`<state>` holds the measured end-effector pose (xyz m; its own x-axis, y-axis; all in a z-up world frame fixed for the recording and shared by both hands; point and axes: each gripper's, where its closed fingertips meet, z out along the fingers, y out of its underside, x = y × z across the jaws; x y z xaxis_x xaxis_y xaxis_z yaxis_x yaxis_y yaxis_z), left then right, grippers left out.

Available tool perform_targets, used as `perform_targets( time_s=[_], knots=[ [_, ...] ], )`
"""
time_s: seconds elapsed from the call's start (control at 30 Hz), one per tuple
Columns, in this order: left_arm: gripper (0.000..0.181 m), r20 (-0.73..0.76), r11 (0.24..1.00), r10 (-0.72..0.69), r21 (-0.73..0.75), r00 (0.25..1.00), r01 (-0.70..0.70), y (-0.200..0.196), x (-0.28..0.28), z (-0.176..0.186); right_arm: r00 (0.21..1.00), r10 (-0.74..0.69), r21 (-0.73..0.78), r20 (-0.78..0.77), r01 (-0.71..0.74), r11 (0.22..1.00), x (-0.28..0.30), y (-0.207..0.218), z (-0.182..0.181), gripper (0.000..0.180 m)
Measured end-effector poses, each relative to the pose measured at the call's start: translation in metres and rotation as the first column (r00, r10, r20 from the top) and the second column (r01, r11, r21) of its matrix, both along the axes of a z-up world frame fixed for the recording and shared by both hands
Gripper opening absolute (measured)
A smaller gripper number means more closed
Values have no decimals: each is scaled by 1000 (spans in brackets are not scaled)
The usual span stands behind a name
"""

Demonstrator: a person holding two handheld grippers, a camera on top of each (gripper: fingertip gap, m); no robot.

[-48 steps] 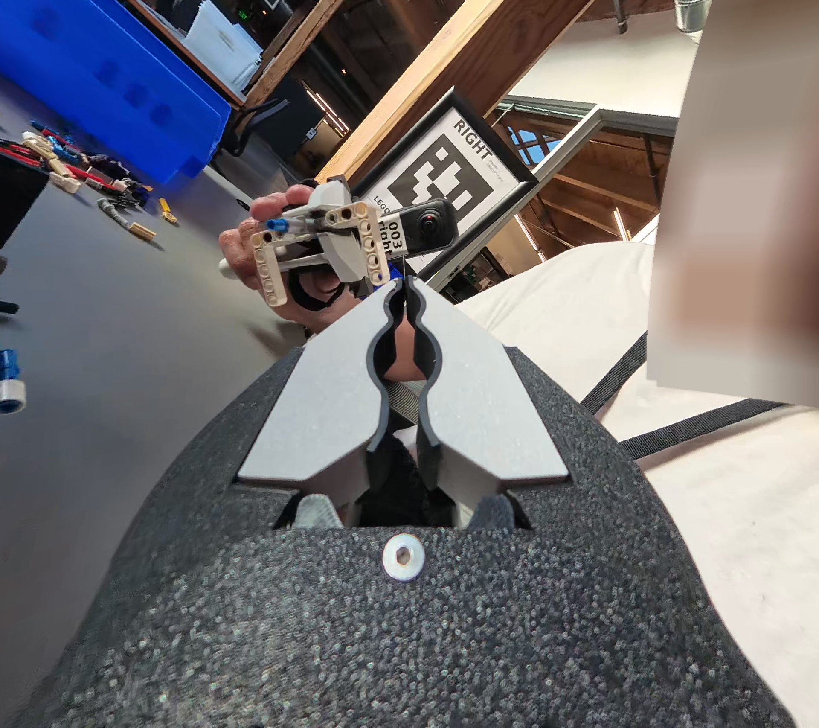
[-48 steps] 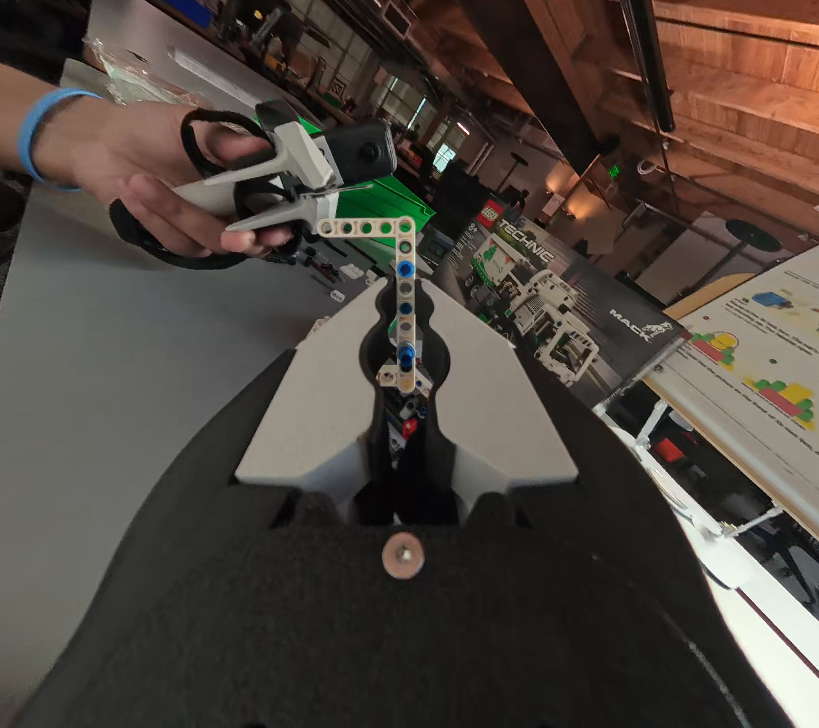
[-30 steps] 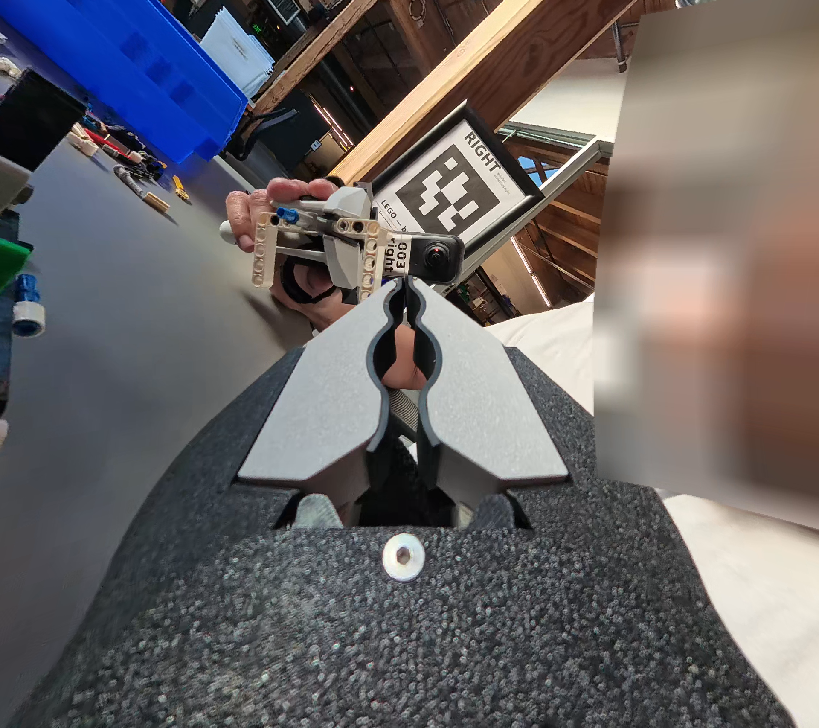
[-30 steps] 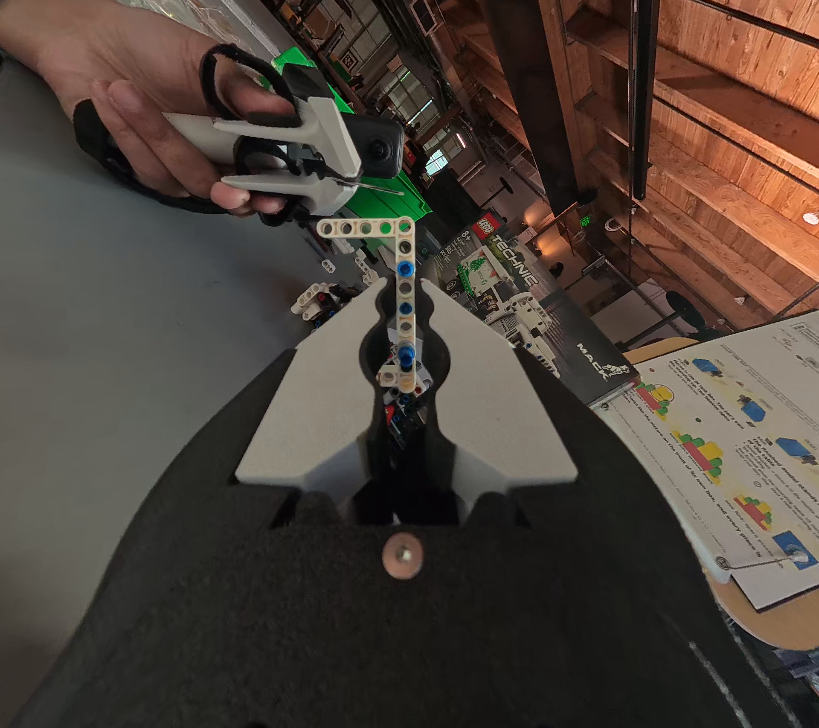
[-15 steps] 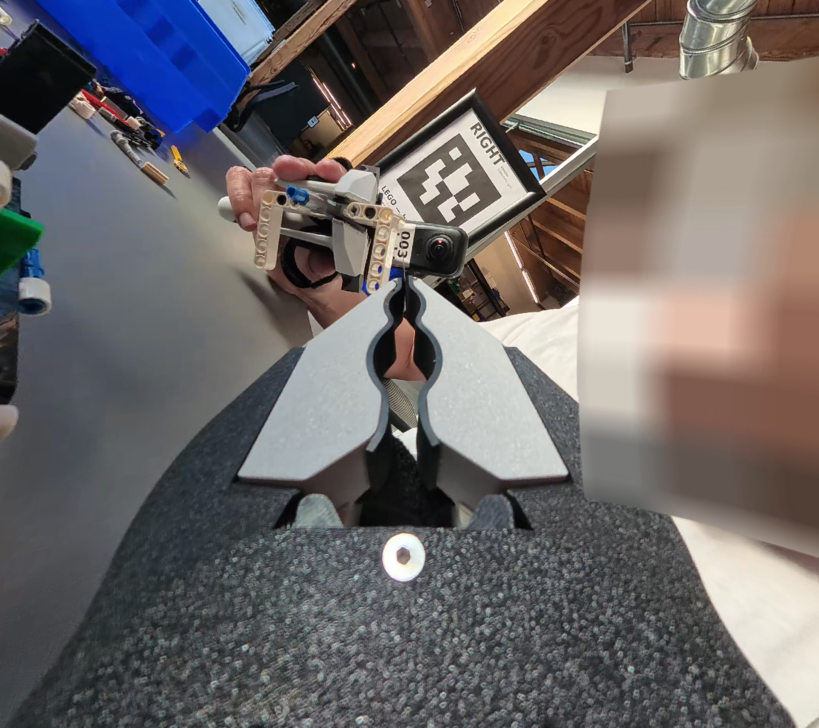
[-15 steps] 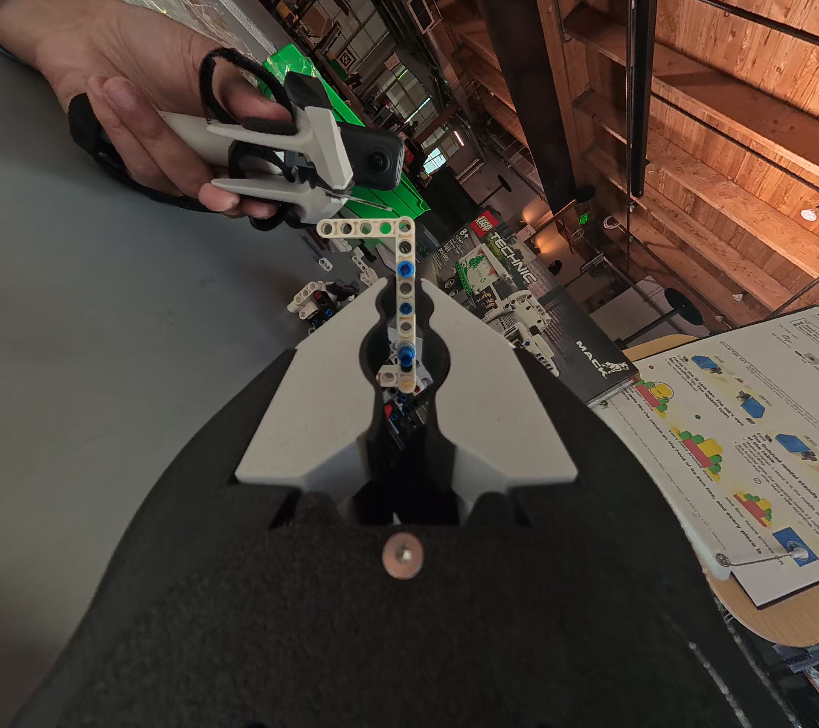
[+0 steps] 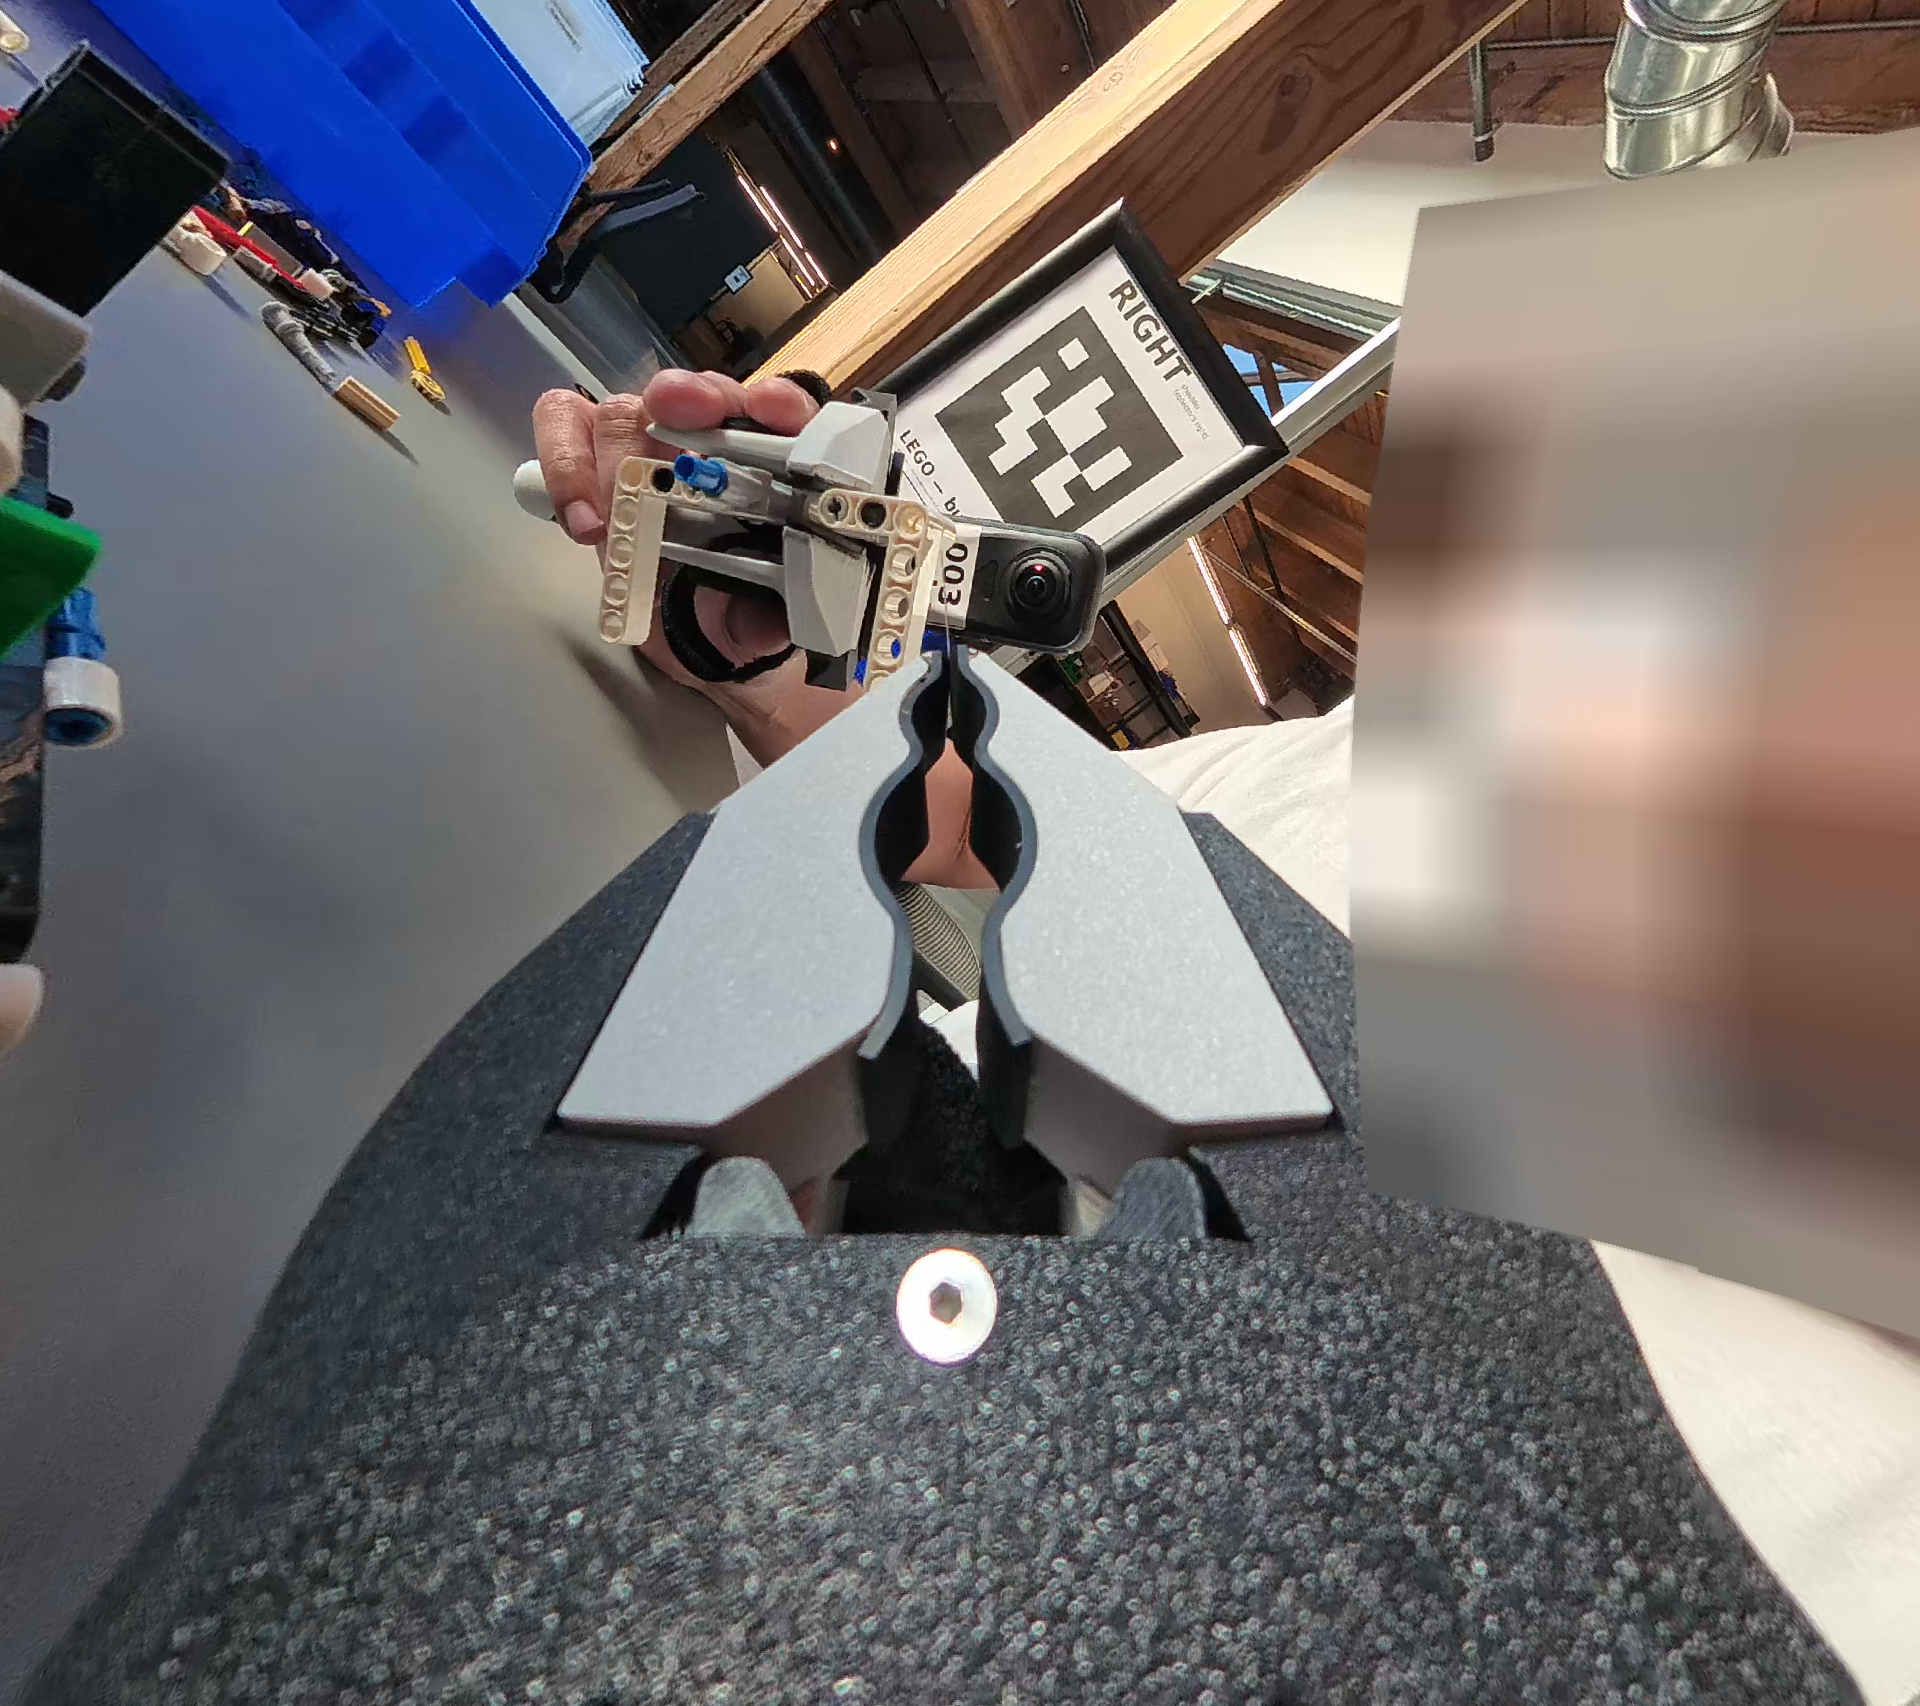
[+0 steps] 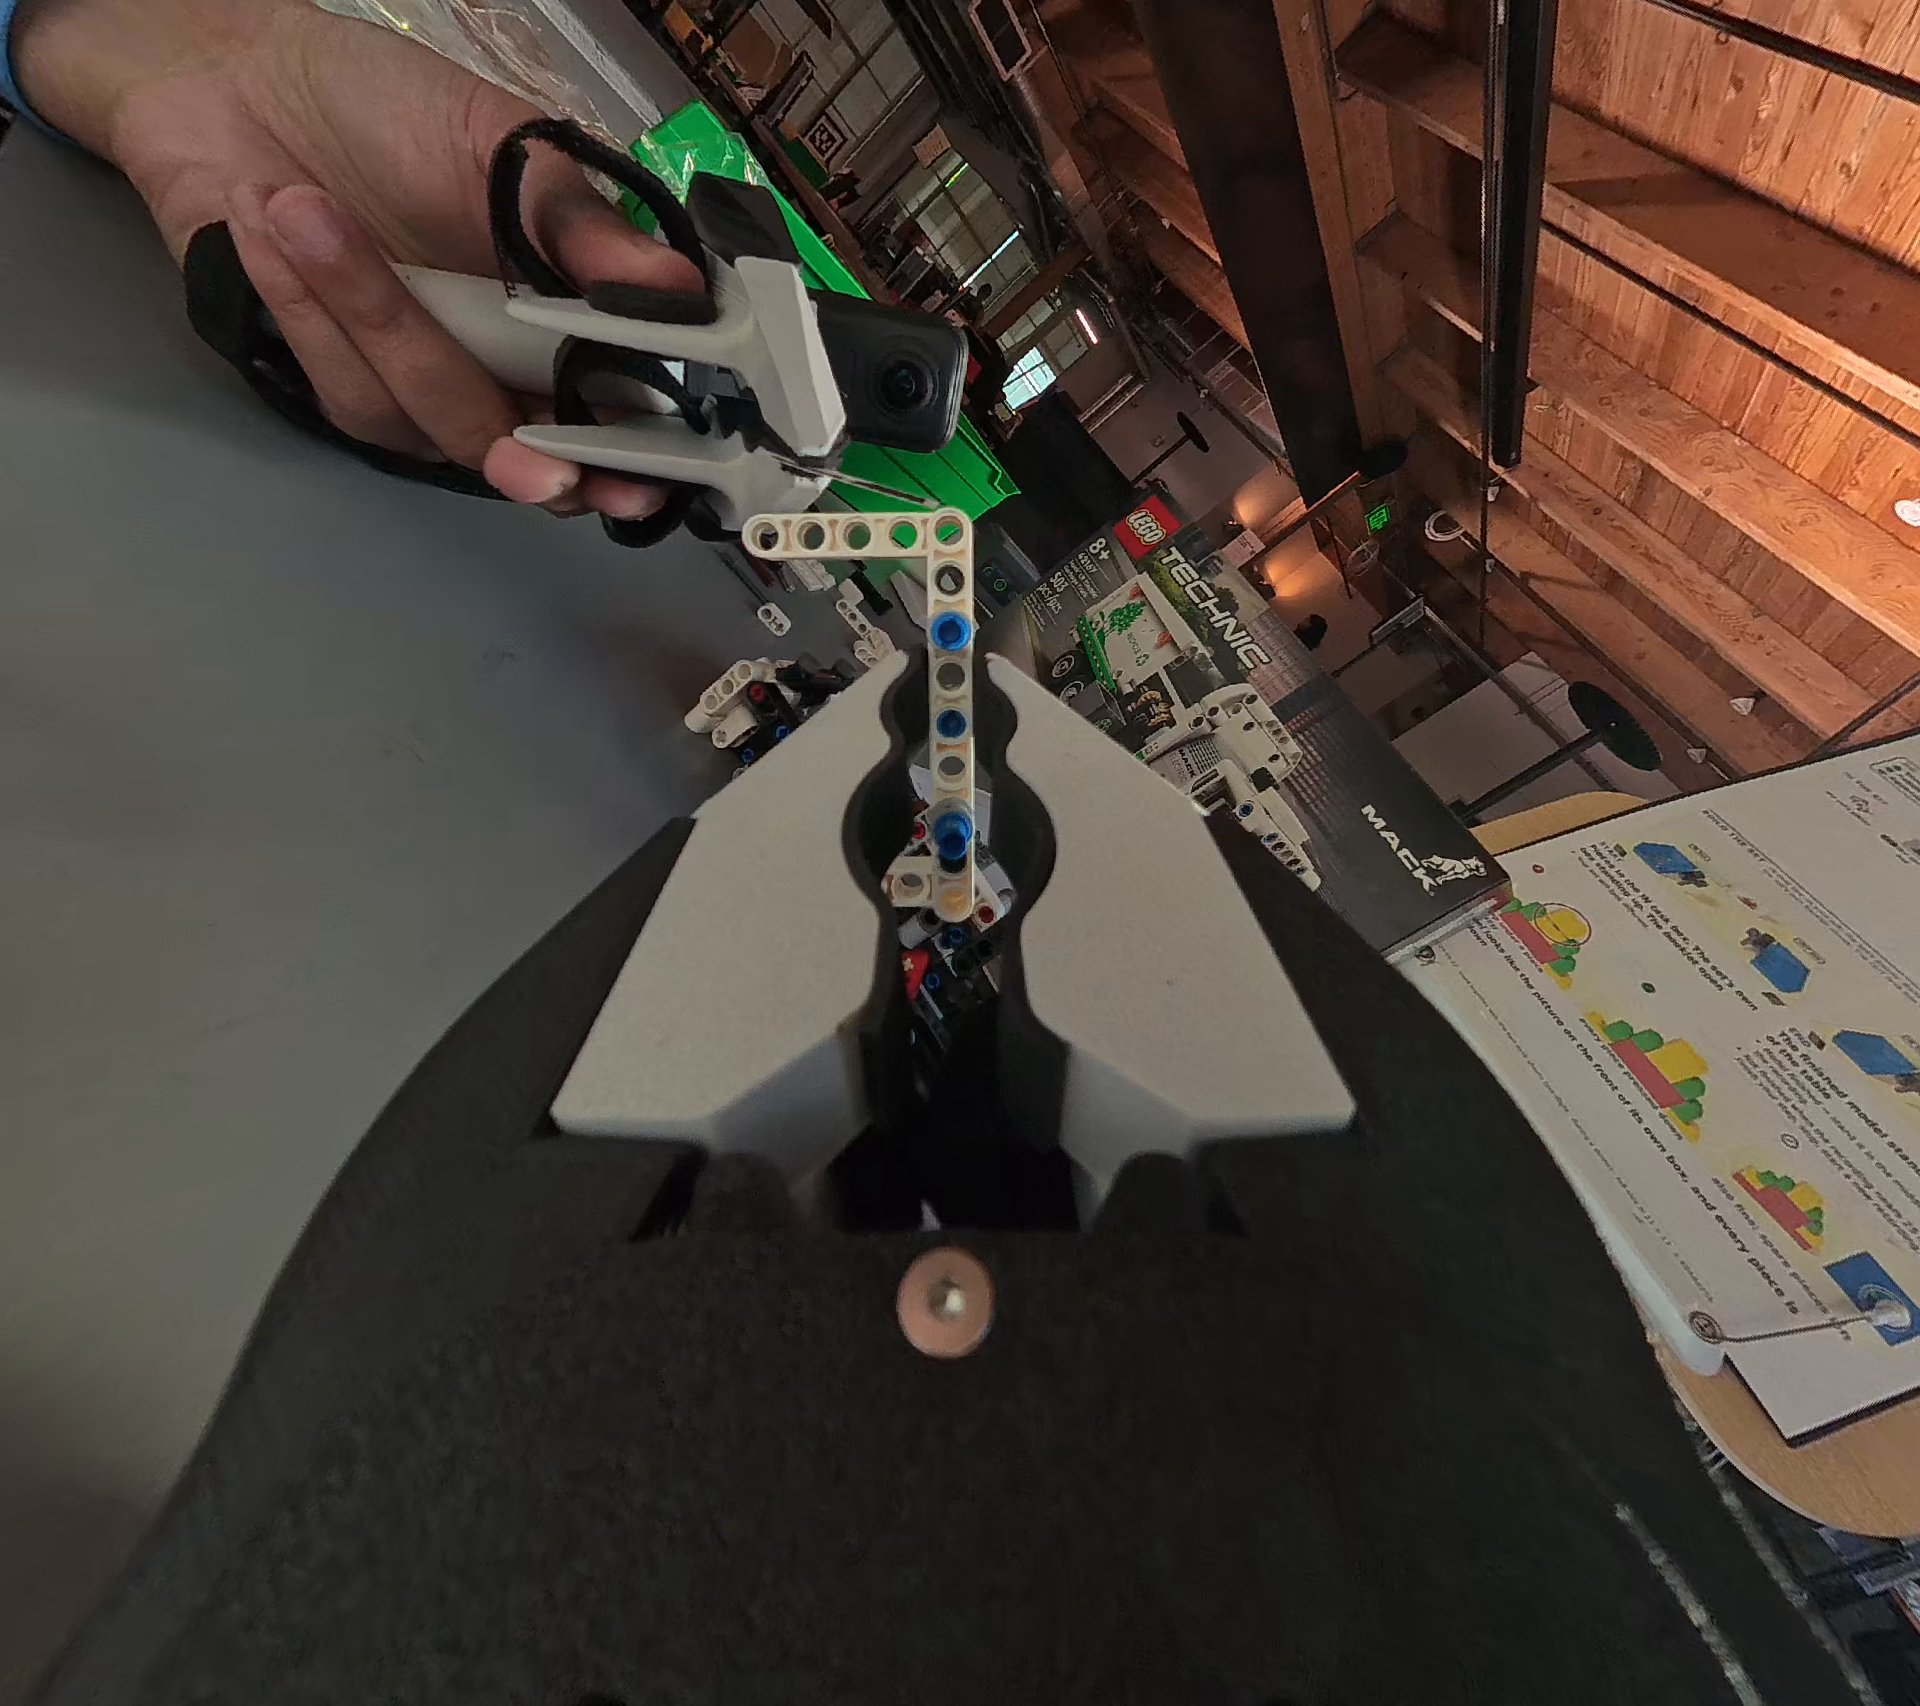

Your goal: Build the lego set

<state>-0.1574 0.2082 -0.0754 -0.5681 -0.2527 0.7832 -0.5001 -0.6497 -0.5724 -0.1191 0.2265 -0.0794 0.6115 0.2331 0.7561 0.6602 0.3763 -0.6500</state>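
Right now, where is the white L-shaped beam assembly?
The white L-shaped beam assembly is clamped between the right tool's fingers in the right wrist view, held up off the table, its short arm just under the left tool.

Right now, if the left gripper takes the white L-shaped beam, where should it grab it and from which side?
Probably the short arm of the white L-shaped beam. It juts sideways, bare, beyond the right gripper, which is shut on the long arm. The left gripper, shut, hovers just above; open it and come down from there, pinching its flat holed faces.
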Motion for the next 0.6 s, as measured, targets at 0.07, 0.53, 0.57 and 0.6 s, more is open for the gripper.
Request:
perform_targets(
  time_s=[0.07,0.53,0.57,0.6],
  knots=[
    [0,-3,1000,3,0,1000,-3,0,0,0,1000,-1,0,2,1,1000,0,0,0,5],
    [0,-10,1000,-2,1,1000,2,0,1,-1,1000,-4,-3,6,4,1000,0,1,-1,5],
    [0,-11,1000,-1,2,1000,1,0,1,-2,1000,-3,-3,6,3,1000,0,1,-1,5],
    [0,-13,1000,-2,3,1000,2,0,1,-2,1000,-4,-1,7,4,1000,0,1,-1,5]
  ],
)
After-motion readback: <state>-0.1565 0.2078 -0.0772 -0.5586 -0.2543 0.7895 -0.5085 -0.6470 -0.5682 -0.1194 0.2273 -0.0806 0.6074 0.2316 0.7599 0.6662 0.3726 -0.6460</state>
